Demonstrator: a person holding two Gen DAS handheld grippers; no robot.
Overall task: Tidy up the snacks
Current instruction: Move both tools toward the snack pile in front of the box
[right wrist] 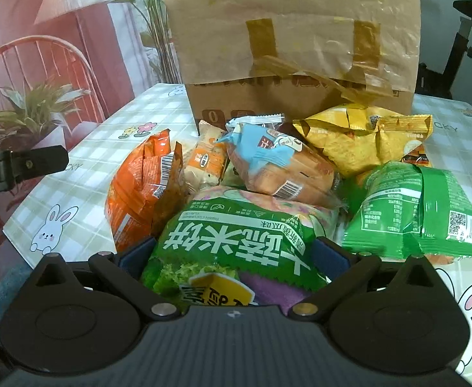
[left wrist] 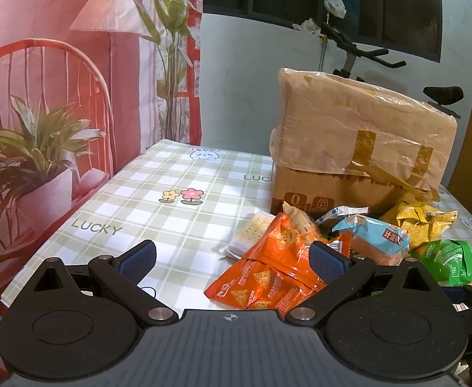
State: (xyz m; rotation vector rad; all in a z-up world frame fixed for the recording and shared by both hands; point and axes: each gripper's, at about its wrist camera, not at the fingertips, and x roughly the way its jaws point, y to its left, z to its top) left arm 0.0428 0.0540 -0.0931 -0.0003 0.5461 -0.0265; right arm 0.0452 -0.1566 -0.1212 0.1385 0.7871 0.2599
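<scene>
A heap of snack packs lies on the checked tablecloth before a cardboard box point(left wrist: 329, 193). My left gripper point(left wrist: 232, 258) is open and empty, with its right finger pad against the orange chip bag point(left wrist: 268, 274) and its left pad over bare cloth. Beside the orange bag lie a cracker pack point(left wrist: 252, 232), a blue bread pack point(left wrist: 378, 242), a yellow bag point(left wrist: 426, 222) and a green bag point(left wrist: 452, 258). My right gripper point(right wrist: 232, 258) has its jaws around a green rice-cracker bag point(right wrist: 236, 248) at the front of the heap, with the pads point(right wrist: 331, 254) touching its sides.
A taped plastic-wrapped bundle point(left wrist: 365, 122) sits on the cardboard box point(right wrist: 300, 100). The left gripper's finger point(right wrist: 26, 164) shows at the left edge of the right wrist view. A printed backdrop hangs left of the table; an exercise bike point(left wrist: 365, 51) stands behind.
</scene>
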